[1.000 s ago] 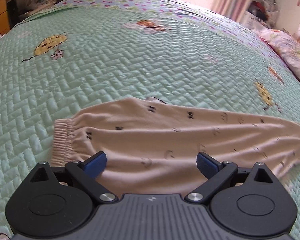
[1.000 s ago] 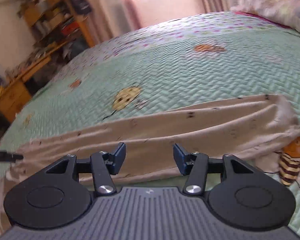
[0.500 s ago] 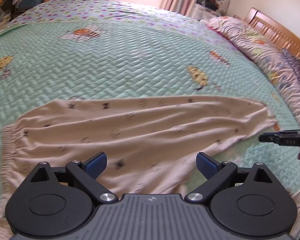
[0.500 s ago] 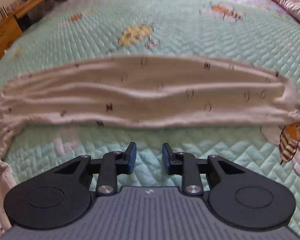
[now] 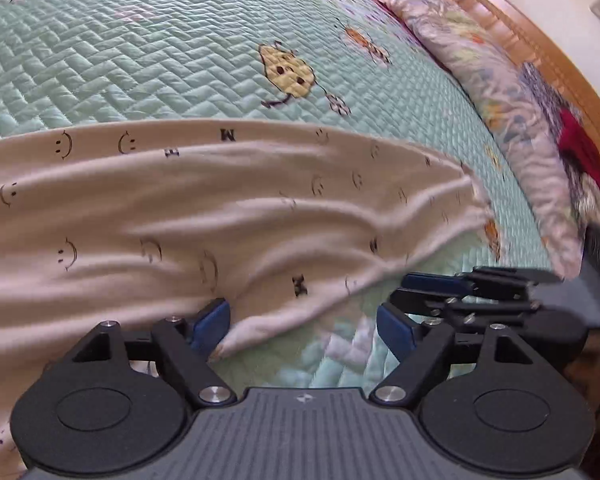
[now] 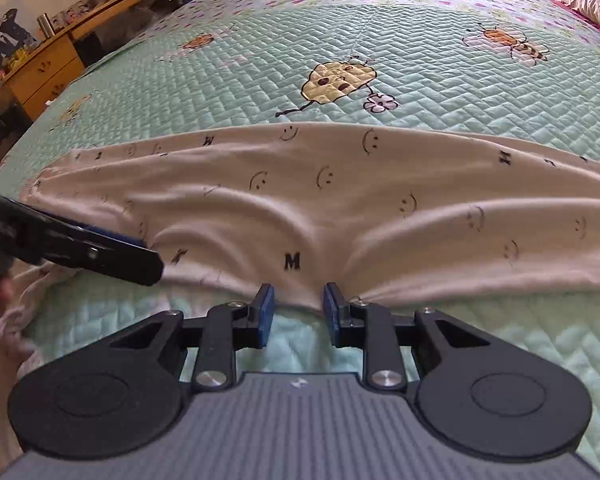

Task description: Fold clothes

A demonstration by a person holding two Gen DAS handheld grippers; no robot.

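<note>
Beige trousers (image 5: 180, 208) printed with smiley faces lie stretched across the green quilt (image 5: 140, 60). My left gripper (image 5: 304, 324) hovers over their near edge. Its jaws are wide and closing, and the rumpled hem lies between them beside the left pad without being pressed. To its right, my right gripper (image 5: 412, 292) points at the same edge. In the right wrist view the trousers (image 6: 340, 200) span the frame. My right gripper (image 6: 298, 308) has narrow jaws that straddle a puckered bit of the hem, with gaps beside the pads. My left gripper (image 6: 140, 256) reaches in from the left.
Floral pillows and bedding (image 5: 520, 132) lie along the wooden headboard (image 5: 512, 36) at the right. A wooden desk with drawers (image 6: 48, 72) stands beyond the bed's far left corner. A hand (image 6: 0, 292) shows at the left edge. The quilt (image 6: 420, 80) stretches far beyond the trousers.
My left gripper swung right along the trousers and dropped to their near edge, its jaws narrowing a little. My right gripper's jaws narrowed, then it moved forward onto the hem.
</note>
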